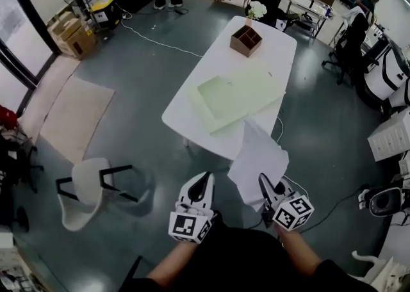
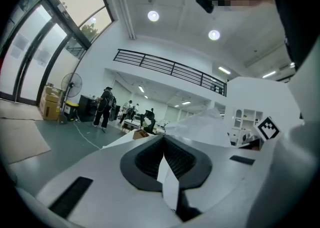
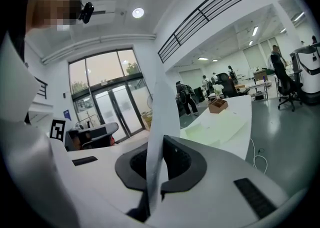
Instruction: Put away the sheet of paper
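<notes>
A white, creased sheet of paper (image 1: pixel 259 159) hangs in the air in front of the near end of the white table (image 1: pixel 192 102). My right gripper (image 1: pixel 264 183) is shut on its lower edge. In the right gripper view the sheet (image 3: pixel 161 122) stands up edge-on between the shut jaws of the right gripper (image 3: pixel 157 172). My left gripper (image 1: pixel 202 182) is a little to the left of the sheet and does not touch it. In the left gripper view, the left gripper (image 2: pixel 164 164) is shut with a narrow white paper strip (image 2: pixel 170 184) pinched between its jaws. The sheet (image 2: pixel 210 127) rises at that view's right.
On the table lie pale green mats (image 1: pixel 237 95), with a brown compartment box (image 1: pixel 246 40) and white flowers (image 1: pixel 256 10) at the far end. A white chair (image 1: pixel 86 194) lies tipped at the left. A cable (image 1: pixel 157 42) runs across the floor. People stand at the back.
</notes>
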`<state>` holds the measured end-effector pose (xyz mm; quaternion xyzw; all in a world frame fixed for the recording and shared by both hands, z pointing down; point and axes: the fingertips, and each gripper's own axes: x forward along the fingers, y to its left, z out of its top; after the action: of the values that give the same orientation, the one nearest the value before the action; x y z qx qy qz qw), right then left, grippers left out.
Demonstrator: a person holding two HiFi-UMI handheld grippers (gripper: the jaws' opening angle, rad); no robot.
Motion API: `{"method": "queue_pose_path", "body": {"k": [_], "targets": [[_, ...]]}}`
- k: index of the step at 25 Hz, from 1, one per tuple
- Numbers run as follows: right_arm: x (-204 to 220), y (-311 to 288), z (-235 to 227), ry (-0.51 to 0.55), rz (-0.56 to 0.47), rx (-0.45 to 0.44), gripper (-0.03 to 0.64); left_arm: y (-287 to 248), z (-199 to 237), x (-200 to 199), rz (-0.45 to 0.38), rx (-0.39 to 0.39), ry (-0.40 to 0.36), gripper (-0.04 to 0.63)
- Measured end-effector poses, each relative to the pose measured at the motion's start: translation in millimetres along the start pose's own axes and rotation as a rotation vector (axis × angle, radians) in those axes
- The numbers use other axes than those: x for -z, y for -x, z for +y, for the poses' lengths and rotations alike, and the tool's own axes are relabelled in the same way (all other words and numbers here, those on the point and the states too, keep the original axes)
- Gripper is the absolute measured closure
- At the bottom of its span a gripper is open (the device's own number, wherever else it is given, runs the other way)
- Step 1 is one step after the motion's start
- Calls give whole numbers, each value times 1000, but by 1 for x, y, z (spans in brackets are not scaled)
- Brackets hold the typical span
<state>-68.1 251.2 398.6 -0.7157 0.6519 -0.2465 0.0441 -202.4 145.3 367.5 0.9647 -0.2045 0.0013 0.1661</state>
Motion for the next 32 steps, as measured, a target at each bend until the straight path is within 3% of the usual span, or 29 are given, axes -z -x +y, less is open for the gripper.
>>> {"method": "queue_pose_path", "body": {"k": [4, 10, 14, 24, 32], "targets": [[-15, -46, 6, -19, -13, 13, 618, -20, 26, -16, -17, 61, -56, 592], [-28, -95, 19, -79, -32, 12, 618, -28, 66, -21, -14, 85, 20, 592], [-28, -109, 20, -76, -33, 27, 618, -33, 82, -6, 13, 103, -2, 592], [-32, -112, 13, -23, -23, 64, 618, -40, 91, 7, 35, 126, -5, 592], [-51, -121, -27, -104, -83, 47, 618, -72, 86, 4, 24, 114, -34, 592]]}}
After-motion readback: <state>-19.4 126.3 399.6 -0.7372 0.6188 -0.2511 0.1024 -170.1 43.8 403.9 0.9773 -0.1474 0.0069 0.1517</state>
